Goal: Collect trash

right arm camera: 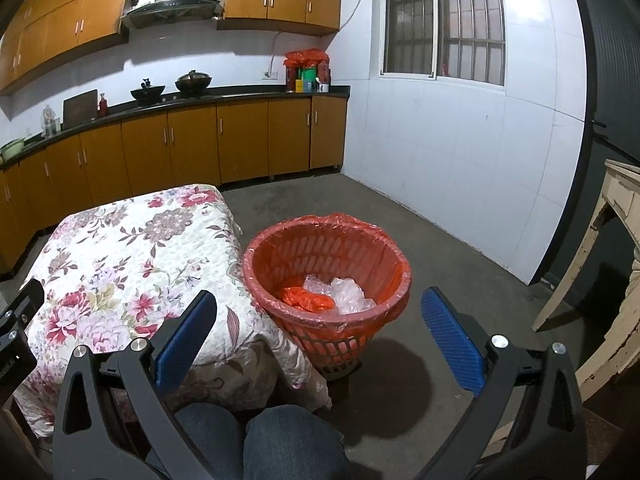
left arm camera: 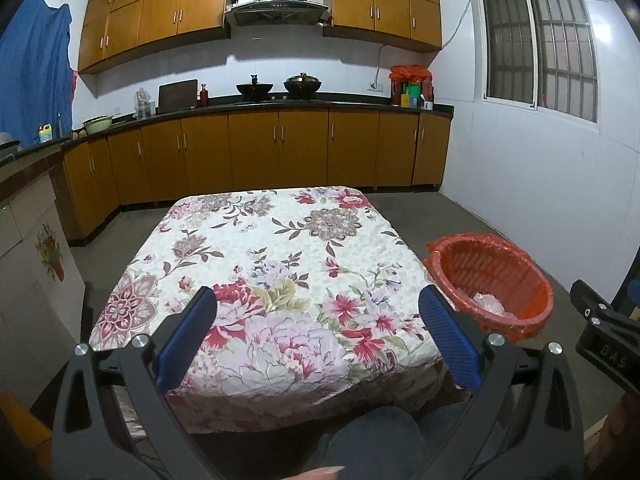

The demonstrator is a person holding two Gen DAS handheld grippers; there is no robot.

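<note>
Two grippers: both were held with blue pads spread wide and nothing between them.
Left gripper (left arm camera: 318, 334): was held above the near edge of the floral-clothed surface (left arm camera: 260, 248).
Right gripper (right arm camera: 320, 334): was held over the floor, near the basket.
Basket (right arm camera: 394, 258): red, lined with a red bag, was seen standing on the floor just beside the surface's right edge.
Trash: crumpled clear plastic (right arm camera: 344, 292) and a red bag scrap (right arm camera: 306, 298) were seen lying inside the basket.
Knees (right arm camera: 260, 440): in jeans, were seen at the bottom edge.
</note>
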